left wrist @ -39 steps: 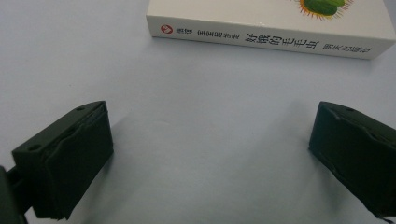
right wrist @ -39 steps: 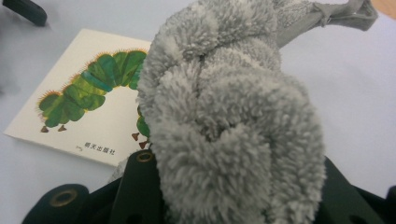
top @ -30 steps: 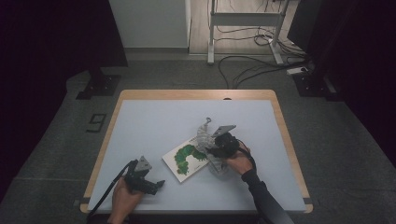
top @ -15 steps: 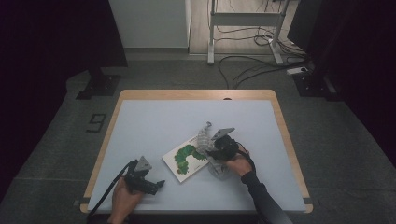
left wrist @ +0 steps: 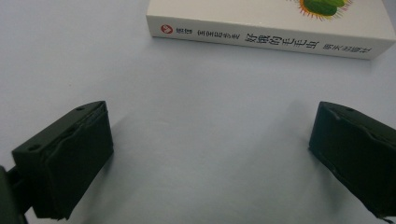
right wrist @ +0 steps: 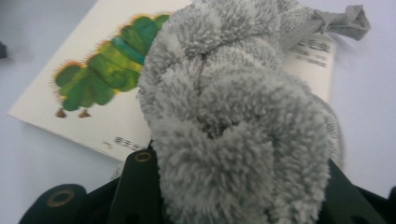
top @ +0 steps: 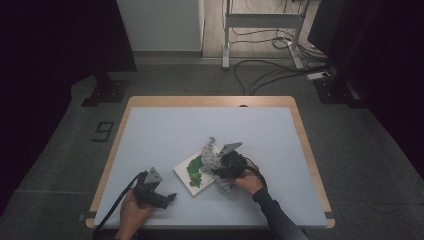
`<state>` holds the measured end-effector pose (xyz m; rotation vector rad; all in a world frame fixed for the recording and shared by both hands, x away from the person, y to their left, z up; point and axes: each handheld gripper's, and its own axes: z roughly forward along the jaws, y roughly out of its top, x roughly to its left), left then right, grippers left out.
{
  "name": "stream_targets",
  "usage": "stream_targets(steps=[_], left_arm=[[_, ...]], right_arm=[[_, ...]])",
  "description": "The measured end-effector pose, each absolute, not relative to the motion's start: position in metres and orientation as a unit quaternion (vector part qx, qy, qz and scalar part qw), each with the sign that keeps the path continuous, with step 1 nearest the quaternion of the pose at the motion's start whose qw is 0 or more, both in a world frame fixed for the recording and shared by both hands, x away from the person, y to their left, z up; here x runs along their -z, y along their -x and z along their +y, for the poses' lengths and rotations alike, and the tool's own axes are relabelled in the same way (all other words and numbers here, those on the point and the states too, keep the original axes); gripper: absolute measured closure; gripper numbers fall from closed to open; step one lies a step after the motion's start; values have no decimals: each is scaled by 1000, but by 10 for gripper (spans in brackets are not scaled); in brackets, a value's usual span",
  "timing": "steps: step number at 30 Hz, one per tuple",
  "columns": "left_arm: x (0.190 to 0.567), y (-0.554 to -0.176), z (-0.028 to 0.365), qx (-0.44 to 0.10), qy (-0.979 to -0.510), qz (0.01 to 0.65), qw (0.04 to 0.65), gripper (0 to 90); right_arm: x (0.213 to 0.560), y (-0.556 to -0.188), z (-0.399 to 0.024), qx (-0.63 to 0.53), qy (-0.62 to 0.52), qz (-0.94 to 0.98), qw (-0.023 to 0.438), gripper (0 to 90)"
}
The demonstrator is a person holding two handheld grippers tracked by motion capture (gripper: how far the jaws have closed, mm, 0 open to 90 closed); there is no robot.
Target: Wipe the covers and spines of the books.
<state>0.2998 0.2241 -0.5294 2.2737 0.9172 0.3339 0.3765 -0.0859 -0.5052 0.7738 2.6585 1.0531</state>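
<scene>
A white picture book with a green caterpillar on its cover lies flat near the table's front middle. My right gripper is shut on a bunched grey fluffy cloth, which rests over the book's right part. In the right gripper view the cloth bulges between the jaws and hides much of the cover. Low at the front left, my left gripper is open, its jaws wide apart with nothing between them. The left gripper view has the book's printed spine just ahead of that gripper.
The pale blue table top has a wooden rim. Cables and a metal stand's legs lie on the floor beyond the far edge. A black stand base sits on the floor at the far left.
My right gripper has slid the cloth a little to the left and toward the front edge over the book. The left gripper has not moved.
</scene>
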Motion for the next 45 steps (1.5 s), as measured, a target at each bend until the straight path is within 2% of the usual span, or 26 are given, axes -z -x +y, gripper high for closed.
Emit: stream_targets(steps=[11,28,45], left_arm=[[529,-300,224,-128,-868,350,327,0],[529,-300,224,-127,-869,350,328,0],[529,-300,224,-128,-869,350,327,0]], right_arm=[[505,-356,-59,-362,-220,903,62,590],[503,-330,-30,-360,-168,917,45,591],[501,-345,-15,-352,-179,917,52,594]])
